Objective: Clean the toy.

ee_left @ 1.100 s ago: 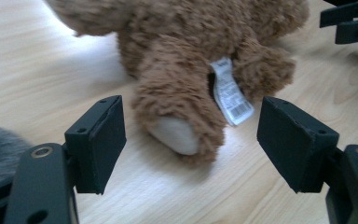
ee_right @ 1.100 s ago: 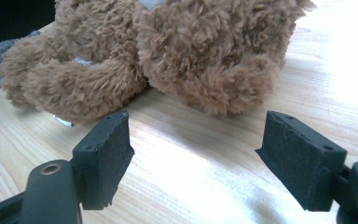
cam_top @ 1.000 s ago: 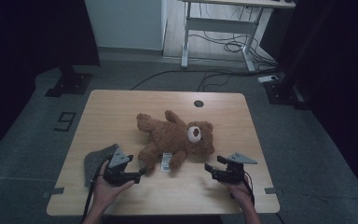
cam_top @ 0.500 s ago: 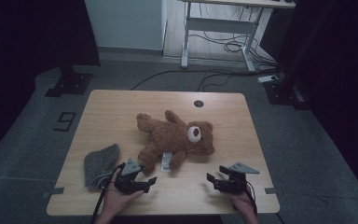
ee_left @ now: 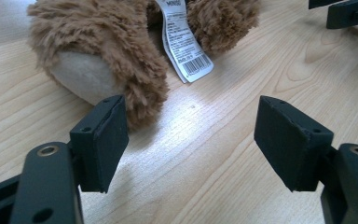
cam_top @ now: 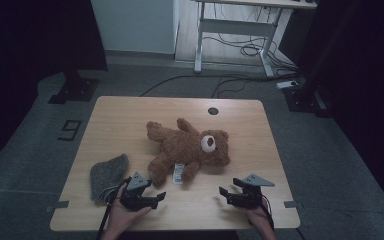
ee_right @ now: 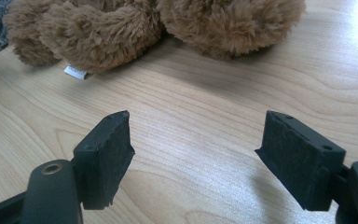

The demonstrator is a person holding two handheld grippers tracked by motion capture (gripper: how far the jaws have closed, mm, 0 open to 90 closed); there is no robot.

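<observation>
**Both grippers low and wide, the teddy bear waiting**

The teddy bear (cam_top: 187,150) lies on its back in the middle of the table (cam_top: 130,115), head out at 3 o'clock, legs trailing toward 7 o'clock. At the near edge the left gripper (cam_top: 152,198) sits at 7 o'clock from the bear, and the right gripper (cam_top: 225,192) at 5 o'clock, each pointing inward across the bare wood.

The step in hand looks like an approach to the bear. To do it well, the left gripper probably wants the near foot (ee_left: 98,70), which lies just beyond its left jaw at 11 o'clock in the left gripper view: slide forward, straddle the plush, and bite deep into the limb, not the loose fur, which would slip. Steer clear of the white label (ee_left: 182,46) at 12 o'clock, since a pinch on that alone would let the bear dangle. The right gripper could take the arm or head side (ee_right: 228,21), at 1 o'clock in its own view, so the weight lifts evenly.

And the jaws: the left gripper stands wide open, nothing between the pads, only wood below. The right gripper is likewise spread wide, empty, well short of the fur. The grey cloth (cam_top: 107,172) lies untouched at 9 o'clock from the left gripper.
</observation>
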